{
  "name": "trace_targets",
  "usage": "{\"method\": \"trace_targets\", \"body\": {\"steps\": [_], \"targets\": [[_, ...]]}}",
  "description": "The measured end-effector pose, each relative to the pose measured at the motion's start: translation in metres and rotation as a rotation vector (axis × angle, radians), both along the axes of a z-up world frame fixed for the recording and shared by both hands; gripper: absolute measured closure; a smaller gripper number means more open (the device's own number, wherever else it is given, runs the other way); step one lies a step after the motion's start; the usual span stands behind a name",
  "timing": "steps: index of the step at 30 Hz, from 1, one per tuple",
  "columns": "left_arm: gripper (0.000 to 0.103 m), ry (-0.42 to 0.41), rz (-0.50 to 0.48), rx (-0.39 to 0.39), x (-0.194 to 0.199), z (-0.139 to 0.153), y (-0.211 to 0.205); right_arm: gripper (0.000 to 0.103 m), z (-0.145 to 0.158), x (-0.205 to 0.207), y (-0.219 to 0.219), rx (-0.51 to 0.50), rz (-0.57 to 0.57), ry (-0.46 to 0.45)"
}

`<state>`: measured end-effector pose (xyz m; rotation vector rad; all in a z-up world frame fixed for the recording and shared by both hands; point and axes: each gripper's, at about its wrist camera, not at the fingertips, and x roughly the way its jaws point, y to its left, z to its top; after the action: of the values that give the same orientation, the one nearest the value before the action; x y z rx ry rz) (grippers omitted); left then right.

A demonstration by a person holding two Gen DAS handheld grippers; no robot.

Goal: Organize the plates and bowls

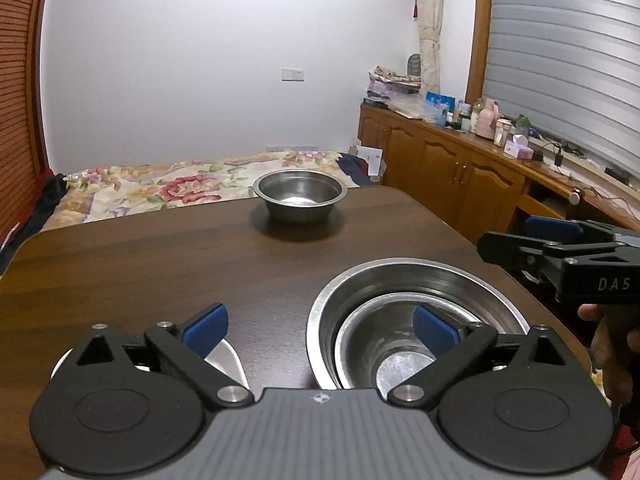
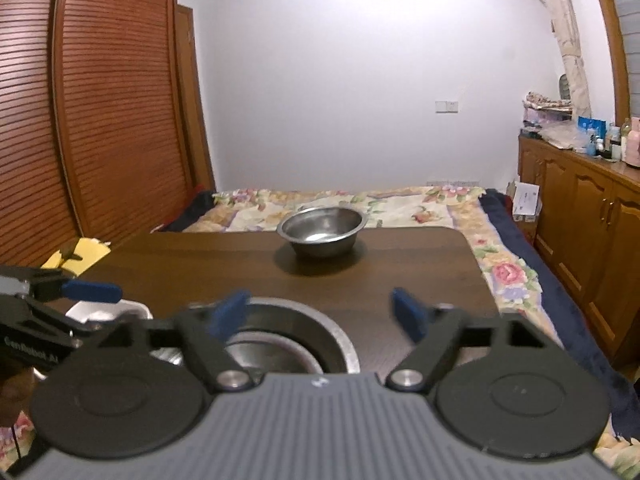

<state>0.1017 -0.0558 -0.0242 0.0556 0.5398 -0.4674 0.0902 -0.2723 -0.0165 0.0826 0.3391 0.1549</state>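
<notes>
A steel bowl (image 1: 301, 197) stands alone at the far edge of the dark wooden table (image 1: 160, 264); it also shows in the right wrist view (image 2: 322, 230). Near me, a large steel bowl (image 1: 400, 276) holds a smaller steel bowl (image 1: 360, 344) nested inside; the stack shows in the right wrist view (image 2: 304, 328). A white dish (image 1: 228, 356) lies left of the stack, partly hidden under my left gripper (image 1: 320, 330), which is open and empty above the near table. My right gripper (image 2: 320, 312) is open and empty above the stack.
A bed with a floral cover (image 1: 180, 188) lies beyond the table. Wooden cabinets (image 1: 460, 168) with cluttered tops run along the right wall. Louvred wardrobe doors (image 2: 100, 120) stand at the left. A yellow object (image 2: 80, 258) sits by the table's left corner.
</notes>
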Motion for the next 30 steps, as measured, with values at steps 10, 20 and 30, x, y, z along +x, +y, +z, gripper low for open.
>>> {"method": "trace_targets", "body": {"steps": [10, 20, 30], "targets": [[0.002, -0.038, -0.002, 0.020, 0.015, 0.012, -0.001, 0.000, 0.003, 0.009, -0.001, -0.041, -0.022, 0.007], [0.002, -0.086, 0.003, 0.024, 0.060, 0.036, -0.002, 0.000, 0.038, 0.041, -0.018, -0.101, 0.034, -0.033], [0.002, -0.062, 0.014, 0.049, 0.105, 0.034, -0.016, 0.000, 0.035, 0.080, -0.027, -0.104, 0.067, -0.011]]}}
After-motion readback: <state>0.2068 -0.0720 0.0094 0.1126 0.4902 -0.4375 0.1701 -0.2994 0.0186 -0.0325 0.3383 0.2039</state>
